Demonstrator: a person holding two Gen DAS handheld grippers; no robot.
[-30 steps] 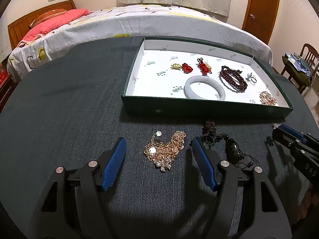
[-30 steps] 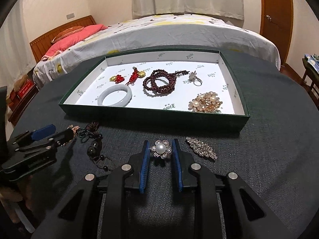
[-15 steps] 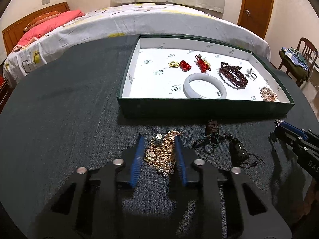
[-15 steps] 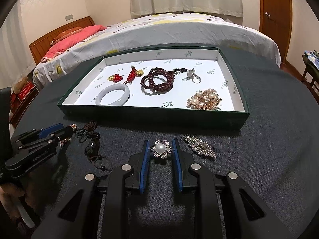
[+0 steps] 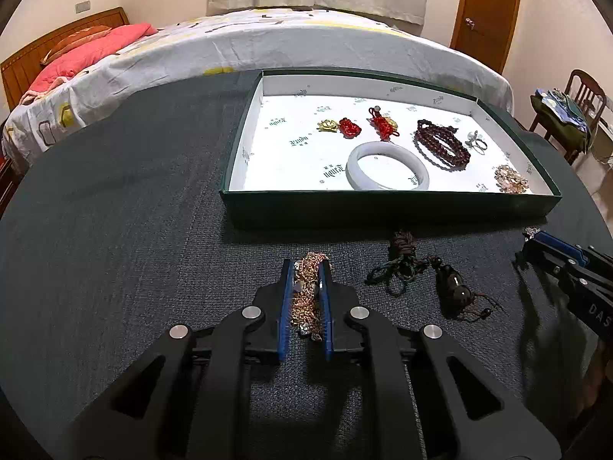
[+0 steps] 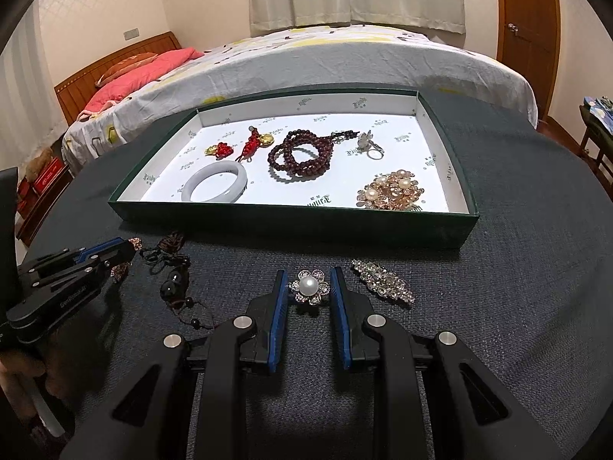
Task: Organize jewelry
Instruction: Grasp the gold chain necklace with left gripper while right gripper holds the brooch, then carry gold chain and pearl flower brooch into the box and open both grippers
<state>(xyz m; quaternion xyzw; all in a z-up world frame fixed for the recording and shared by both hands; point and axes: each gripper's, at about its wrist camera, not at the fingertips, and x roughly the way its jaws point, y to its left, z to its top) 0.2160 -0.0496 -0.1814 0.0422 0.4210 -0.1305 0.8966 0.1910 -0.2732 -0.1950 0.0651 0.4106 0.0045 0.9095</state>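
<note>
Step in hand: pickup, both sides at once. Left tongs (image 5: 305,268) clamped together on the gold chain heap (image 5: 306,299), which is bunched between the blue pads and resting on the table (image 5: 115,230). Right tongs (image 6: 308,281) stand close about the pearl flower brooch (image 6: 308,287), a pad at each flank; contact looks likely, but I cannot tell whether they press.

Next move, as I judge it: lift straight up, carry forward over the near wall of the green tray (image 6: 291,226) ahead of both tongs, set down on bare white floor. The chain may trail loose loops, so clear the wall well.

Count, outside the tray:
- one gold chain heap
- one pearl brooch
- one crystal bar brooch (image 6: 383,285), just right of the right tongs
- one dark corded pendant (image 5: 452,287), between the two tongs

Inside: one white bangle (image 5: 387,166), two red-knot charms, one dark bead strand (image 5: 440,145), one ring, one gold pearl cluster brooch (image 6: 390,191).
</note>
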